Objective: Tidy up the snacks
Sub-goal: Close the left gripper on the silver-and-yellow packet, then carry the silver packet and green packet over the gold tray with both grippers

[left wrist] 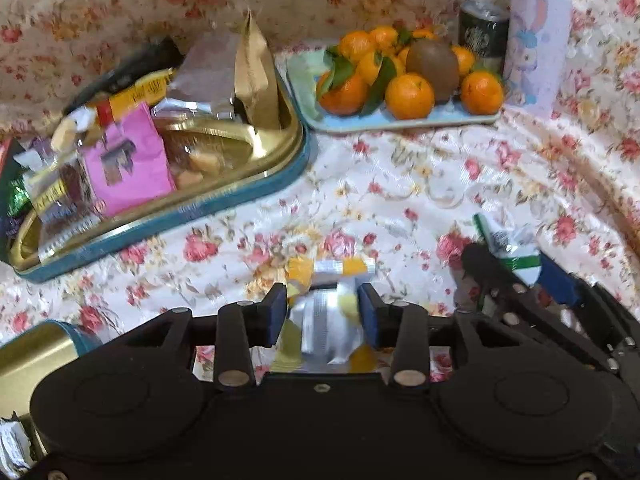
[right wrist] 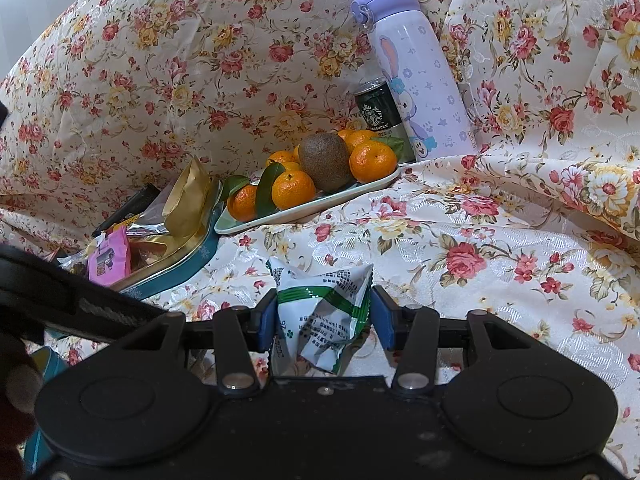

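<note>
A yellow and silver snack packet [left wrist: 328, 312] lies on the floral cloth between the fingers of my left gripper [left wrist: 323, 300]. The jaws stand slightly wider than the packet, and the picture is blurred there. My right gripper [right wrist: 324, 308] is shut on a crumpled white and green snack packet [right wrist: 324, 312], just above the cloth. The same gripper [left wrist: 514, 268] and its packet [left wrist: 504, 240] show at the right of the left wrist view. A gold tin tray with a teal rim [left wrist: 256, 196] sits at the left and holds several snacks, among them a pink packet [left wrist: 128, 160] and a gold bag [left wrist: 256, 76].
Behind the tin, a pale plate [left wrist: 400, 122] carries mandarins and a kiwi [left wrist: 434, 66]. A dark coffee can [left wrist: 482, 32] and a lilac bottle [left wrist: 536, 40] stand behind it. A gold lid [left wrist: 36, 356] lies at the lower left. A hand [right wrist: 16, 380] shows at the left edge.
</note>
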